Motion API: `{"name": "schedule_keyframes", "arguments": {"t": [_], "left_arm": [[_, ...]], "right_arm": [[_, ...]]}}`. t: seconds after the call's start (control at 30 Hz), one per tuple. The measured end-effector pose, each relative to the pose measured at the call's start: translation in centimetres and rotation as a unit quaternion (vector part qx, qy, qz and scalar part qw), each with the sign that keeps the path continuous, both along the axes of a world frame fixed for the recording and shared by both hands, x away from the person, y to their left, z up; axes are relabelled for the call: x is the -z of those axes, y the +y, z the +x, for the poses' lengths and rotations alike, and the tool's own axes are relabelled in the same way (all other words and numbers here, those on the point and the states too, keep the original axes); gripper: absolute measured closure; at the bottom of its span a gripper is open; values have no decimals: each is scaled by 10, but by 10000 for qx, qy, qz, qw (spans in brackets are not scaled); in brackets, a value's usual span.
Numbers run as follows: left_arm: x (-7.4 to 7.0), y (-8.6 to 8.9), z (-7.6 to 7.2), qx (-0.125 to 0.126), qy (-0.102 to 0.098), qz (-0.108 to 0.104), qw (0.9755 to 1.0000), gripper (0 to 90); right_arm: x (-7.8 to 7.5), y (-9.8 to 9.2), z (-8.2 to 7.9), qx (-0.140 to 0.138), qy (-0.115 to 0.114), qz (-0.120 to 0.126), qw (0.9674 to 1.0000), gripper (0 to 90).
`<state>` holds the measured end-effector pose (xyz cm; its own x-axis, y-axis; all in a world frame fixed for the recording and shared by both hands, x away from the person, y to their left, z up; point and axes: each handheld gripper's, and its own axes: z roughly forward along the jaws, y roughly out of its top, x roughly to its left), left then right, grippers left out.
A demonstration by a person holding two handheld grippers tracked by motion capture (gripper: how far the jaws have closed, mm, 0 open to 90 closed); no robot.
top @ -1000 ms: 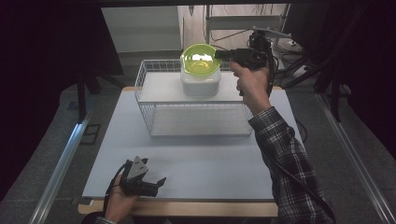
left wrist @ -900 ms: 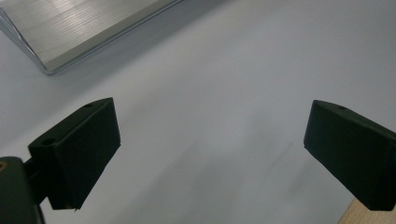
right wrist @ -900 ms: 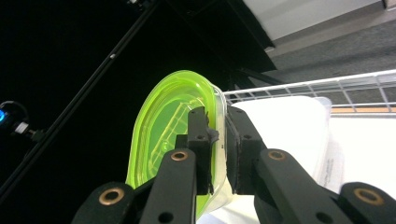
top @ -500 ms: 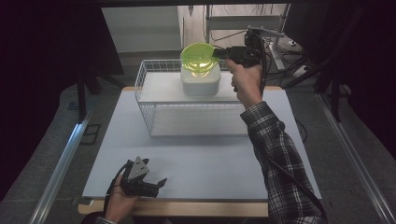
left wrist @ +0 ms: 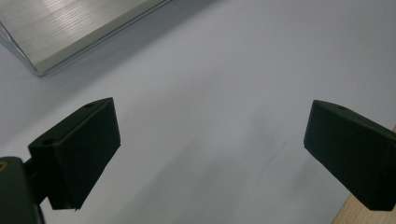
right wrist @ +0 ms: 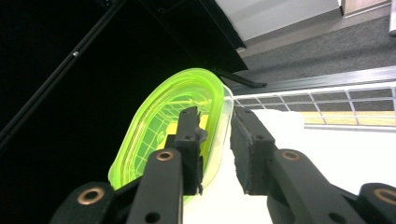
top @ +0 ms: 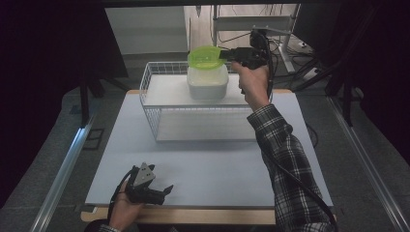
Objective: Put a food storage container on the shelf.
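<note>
You are letting go of the green lid (right wrist: 154, 135) sitting on the white box (top: 207, 82), right claw (right wrist: 215, 140) just opening around its edge, so next pull back.

The right gripper (top: 227, 54) meets the green lid (top: 205, 57) atop a white container (top: 207, 83).

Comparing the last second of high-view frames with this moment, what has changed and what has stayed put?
The right gripper has carried the green lid slightly left and lower, onto the white container in the wire basket. Its jaws have just been opening; the lid's rim sits between them, no longer squeezed. The left gripper stays open at the table's near edge; basket and container unmoved.
</note>
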<state>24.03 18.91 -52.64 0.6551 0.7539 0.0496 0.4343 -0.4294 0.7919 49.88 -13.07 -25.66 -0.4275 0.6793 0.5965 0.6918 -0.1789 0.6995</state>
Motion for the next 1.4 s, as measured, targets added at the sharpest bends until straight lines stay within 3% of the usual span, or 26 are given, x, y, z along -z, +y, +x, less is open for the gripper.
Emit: {"name": "schedule_keyframes", "arguments": {"t": [0.17,0.37,0.57,0.8,1.07,1.27,1.4], "left_arm": [[0,-1,0,30,-10,44,10000,33],[1,-1,0,40,5,50,10000,33],[1,-1,0,41,2,56,10000,32],[0,-1,0,8,1,21,10000,32],[0,-1,0,-1,-11,25,10000,29],[-1,0,0,-17,-2,-50,10000,28],[-1,0,0,-11,-18,-85,10000,26]], "right_arm": [[1,1,1,6,-66,-175,9998,662],[2,-1,4,-8,-41,-201,9998,553],[4,1,4,-117,-186,-249,9994,323],[1,-3,-2,-268,-464,-229,9983,189],[4,-9,-16,-598,-794,-504,9938,131],[11,-15,-29,-733,-942,-588,9911,119],[13,-19,-38,-777,-1096,-799,9877,108]]}}
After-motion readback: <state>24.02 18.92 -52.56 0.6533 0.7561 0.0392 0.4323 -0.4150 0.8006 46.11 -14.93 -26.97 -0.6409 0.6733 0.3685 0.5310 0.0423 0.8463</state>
